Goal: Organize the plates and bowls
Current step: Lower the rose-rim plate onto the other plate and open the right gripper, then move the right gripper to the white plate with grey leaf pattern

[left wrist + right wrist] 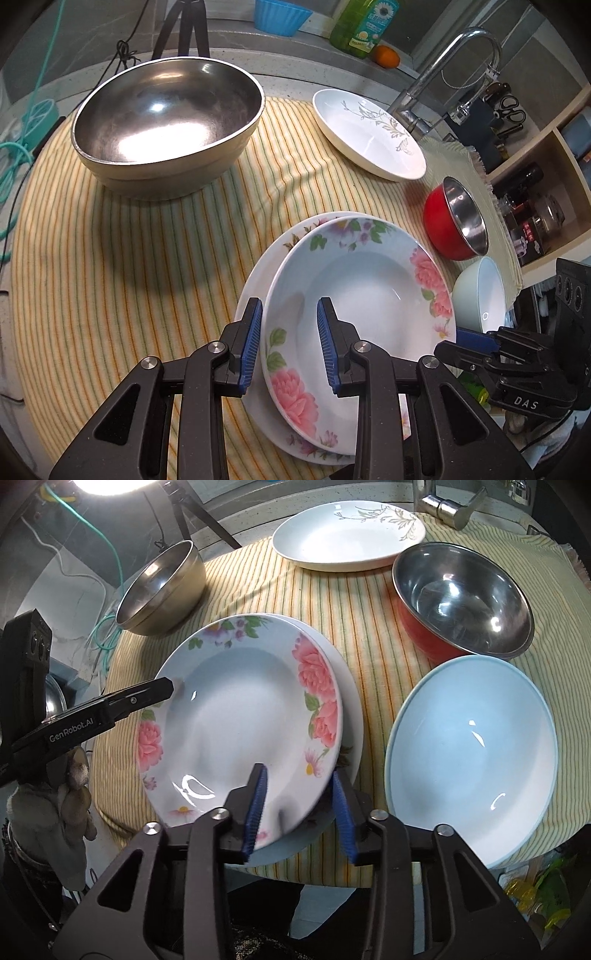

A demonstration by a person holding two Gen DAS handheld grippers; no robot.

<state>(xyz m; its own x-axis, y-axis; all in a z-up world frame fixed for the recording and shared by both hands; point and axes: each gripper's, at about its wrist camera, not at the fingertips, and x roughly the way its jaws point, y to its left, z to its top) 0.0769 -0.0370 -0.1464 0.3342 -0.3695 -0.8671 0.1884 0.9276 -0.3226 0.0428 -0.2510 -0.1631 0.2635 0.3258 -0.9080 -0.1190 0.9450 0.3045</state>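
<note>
One glossy round floral plate, rim clamped by left tongs; right tongs apart astride it.

**Your two handheld grippers, up close**

Your left gripper is matte black plastic with triangular cut-outs in its arms, round silver screw heads at the pivots, and ribbed blue pads lining its fingers. Your right gripper is built the same. Seen from its partner's camera, one side reads "DAS", the other "GenRobot.AI", in white. Beneath that lettered arm, your hand wears a grey knit glove.
</note>
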